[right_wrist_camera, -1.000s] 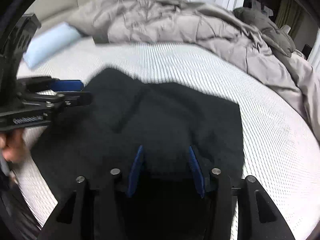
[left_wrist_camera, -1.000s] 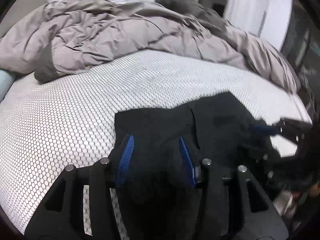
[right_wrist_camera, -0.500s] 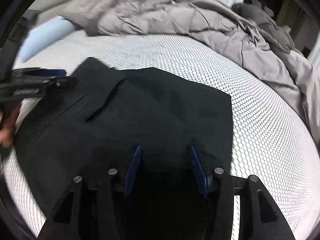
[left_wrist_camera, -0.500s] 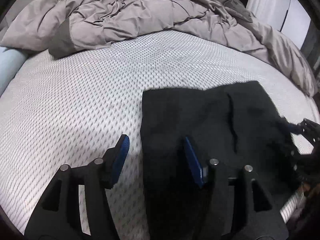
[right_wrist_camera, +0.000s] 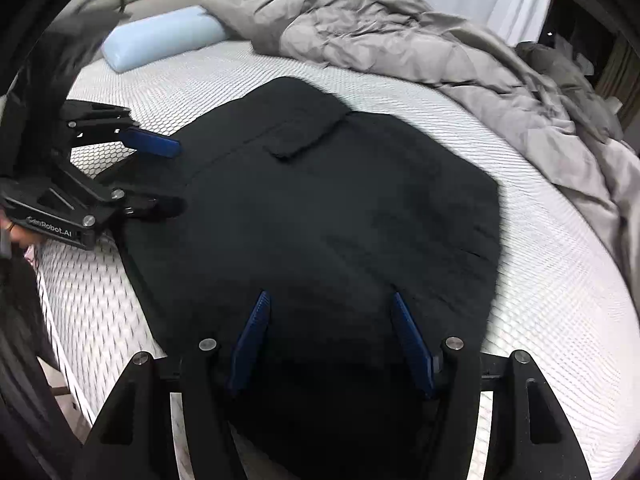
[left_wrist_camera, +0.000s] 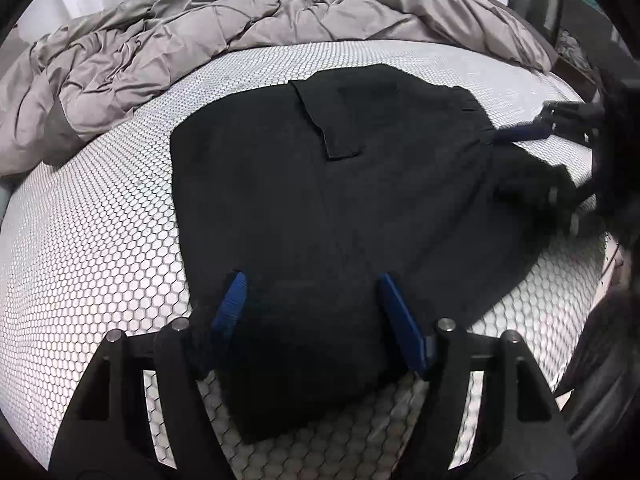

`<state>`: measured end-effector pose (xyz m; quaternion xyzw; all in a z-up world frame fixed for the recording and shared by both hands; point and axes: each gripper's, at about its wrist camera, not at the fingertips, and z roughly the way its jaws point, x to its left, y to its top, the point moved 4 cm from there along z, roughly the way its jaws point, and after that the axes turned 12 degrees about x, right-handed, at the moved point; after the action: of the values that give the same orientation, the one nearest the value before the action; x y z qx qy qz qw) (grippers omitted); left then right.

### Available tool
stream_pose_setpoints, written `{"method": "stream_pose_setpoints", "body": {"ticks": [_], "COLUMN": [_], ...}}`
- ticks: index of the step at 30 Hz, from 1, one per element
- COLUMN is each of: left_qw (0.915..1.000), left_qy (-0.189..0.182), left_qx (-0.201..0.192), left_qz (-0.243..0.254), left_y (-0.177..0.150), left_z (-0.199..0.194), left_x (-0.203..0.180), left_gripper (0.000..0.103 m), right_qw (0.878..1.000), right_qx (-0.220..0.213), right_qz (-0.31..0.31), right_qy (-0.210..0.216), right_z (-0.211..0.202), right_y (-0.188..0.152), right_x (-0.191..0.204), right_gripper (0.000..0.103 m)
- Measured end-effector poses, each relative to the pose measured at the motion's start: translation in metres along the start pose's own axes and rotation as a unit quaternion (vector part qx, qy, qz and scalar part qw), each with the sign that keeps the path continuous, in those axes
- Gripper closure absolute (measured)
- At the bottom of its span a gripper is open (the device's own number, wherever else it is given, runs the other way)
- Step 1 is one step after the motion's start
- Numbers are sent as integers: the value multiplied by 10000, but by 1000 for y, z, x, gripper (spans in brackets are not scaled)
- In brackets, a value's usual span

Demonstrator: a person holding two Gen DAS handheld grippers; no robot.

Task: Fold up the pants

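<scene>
While jaws open, pants (left_wrist_camera: 360, 208) on mattress (left_wrist_camera: 100, 240)

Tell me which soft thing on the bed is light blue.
The pillow by the headboard: smooth, roll-shaped and pale blue. The duvet beside it is grey and crumpled, and the pants are black, lying flat on the mattress.
</scene>
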<state>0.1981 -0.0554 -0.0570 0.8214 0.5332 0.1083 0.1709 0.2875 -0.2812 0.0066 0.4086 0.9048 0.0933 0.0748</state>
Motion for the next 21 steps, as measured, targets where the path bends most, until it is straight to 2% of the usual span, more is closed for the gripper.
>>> {"method": "stream_pose_setpoints", "body": {"ticks": [1,3,5,7,9,11,12,13,14,15,16,18,21], "left_qw": [9999,9983,9925,9804,9647,9510,9468,9464,9471,9456,9427,9464,9510], "left_qy": [-96,-309,-564,-687,-998,-1321,-1433,-1483,-1575,-1766,-1978,-1884,-1759], "left_qx": [-75,-296,-511,-579,-304,-24,52,25,23,44,73,52,-42], "left_qz": [-46,-402,-955,-1754,-2417,-2794,-2882,-2870,-2797,-2732,-2684,-2624,-2542], "left_y": [-1,-2,-2,-3,-10,-16,-16,-17,-16,-15,-14,-14,-5], "left_z": [-6,-21,-32,-29,-12,8,16,17,16,17,15,12,11], "left_x": [3,18,42,70,94,107,112,112,111,111,108,106,106], "left_gripper": [35,35,35,35,35,38,38,40,58,68,77,77,78], "right_qw": [9996,9922,9675,9317,9167,9011,8998,9027,9073,9147,9204,9303,9300], "right_qx": [38,18,-130,-333,-278,-115,7,61,81,54,47,-54,-214], "right_qz": [287,1004,2020,2789,2999,3174,3195,3159,3106,2957,2770,2604,2642], "right_qy": [71,744,1514,2302,2625,2951,2972,2920,2833,2755,2760,2584,2547], "right_z": [-4,-12,-15,-9,3,21,31,36,40,40,37,32,30], "right_y": [-9,-22,-29,-31,-29,-23,-18,-17,-15,-9,-3,1,4], "right_x": [-17,-47,-80,-101,-105,-104,-105,-104,-99,-94,-89,-84,-87], "right_gripper": [24,23,22,22,22,22,22,23,27,36,56,62,70]}}
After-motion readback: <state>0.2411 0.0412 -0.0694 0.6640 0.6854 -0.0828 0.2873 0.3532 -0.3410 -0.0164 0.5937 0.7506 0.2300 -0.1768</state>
